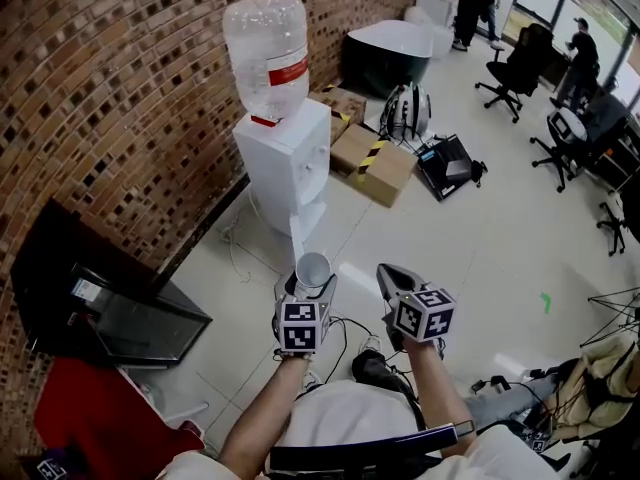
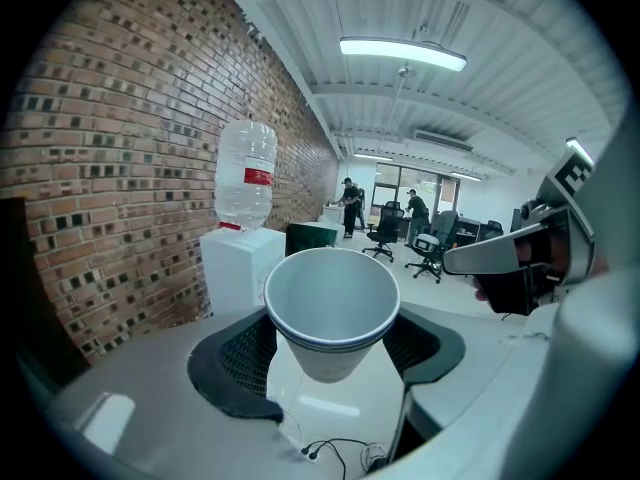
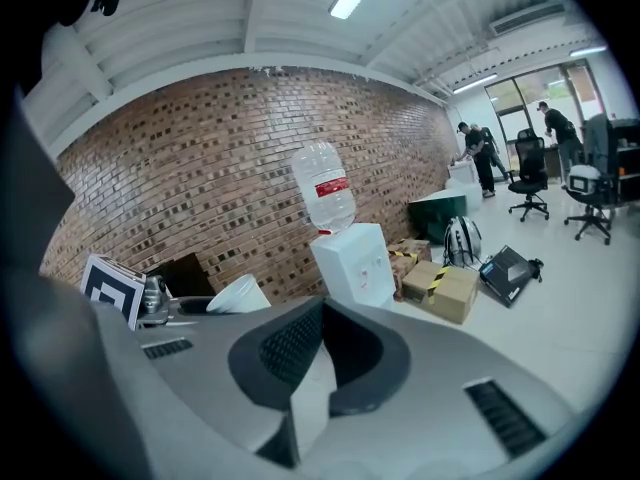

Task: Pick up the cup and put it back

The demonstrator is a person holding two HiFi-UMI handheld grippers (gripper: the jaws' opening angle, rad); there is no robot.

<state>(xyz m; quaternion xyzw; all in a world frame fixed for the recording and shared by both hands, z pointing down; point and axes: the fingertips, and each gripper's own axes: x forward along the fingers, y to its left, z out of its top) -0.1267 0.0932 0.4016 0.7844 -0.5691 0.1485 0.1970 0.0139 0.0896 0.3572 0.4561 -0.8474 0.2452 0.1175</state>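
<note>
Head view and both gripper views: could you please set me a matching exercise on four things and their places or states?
1 white paper cup
2 right gripper
3 clear plastic water bottle with red label
4 brown cardboard box with black-and-yellow tape

A on the floor
B gripped by the left gripper
C upside down on the white dispenser
D shut, empty

Pairs: 1-B, 2-D, 3-C, 4-A
</note>
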